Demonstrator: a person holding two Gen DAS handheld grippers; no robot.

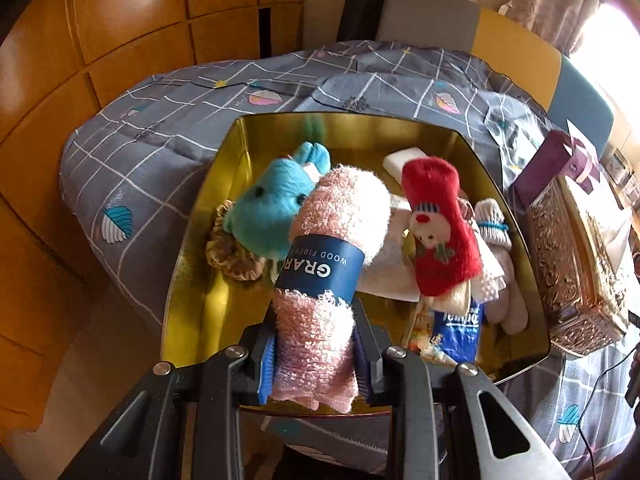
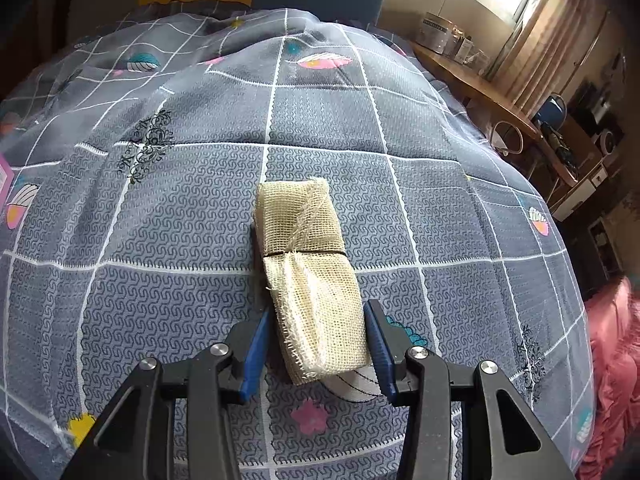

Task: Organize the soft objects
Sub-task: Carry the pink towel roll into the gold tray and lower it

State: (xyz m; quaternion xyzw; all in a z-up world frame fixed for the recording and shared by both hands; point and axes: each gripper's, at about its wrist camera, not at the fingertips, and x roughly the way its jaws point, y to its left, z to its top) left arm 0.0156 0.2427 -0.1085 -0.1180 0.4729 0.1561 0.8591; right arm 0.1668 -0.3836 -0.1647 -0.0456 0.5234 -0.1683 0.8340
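The rolled pink towel (image 1: 334, 248), with its blue paper band, is clamped in my left claw (image 1: 316, 354); the blue pads press its near end from both sides and the far end pokes out over the gold tin box (image 1: 188, 280). Inside that box lie a blue plush toy (image 1: 276, 204), a red knitted doll (image 1: 438, 236), a white folded cloth (image 1: 390, 272), a gold scrunchie (image 1: 230, 256), pale gloves (image 1: 496, 232) and a blue tissue packet (image 1: 460, 332). The box sits on the grey checked bed cover (image 1: 140, 160), with an ornate tissue case (image 1: 576, 272) just beside it to the right.

The beige gauze bundle (image 2: 312, 276) lies on the bed cover between the fingers of my right claw (image 2: 318, 348), which stands spread, both pads clear of the gauze.
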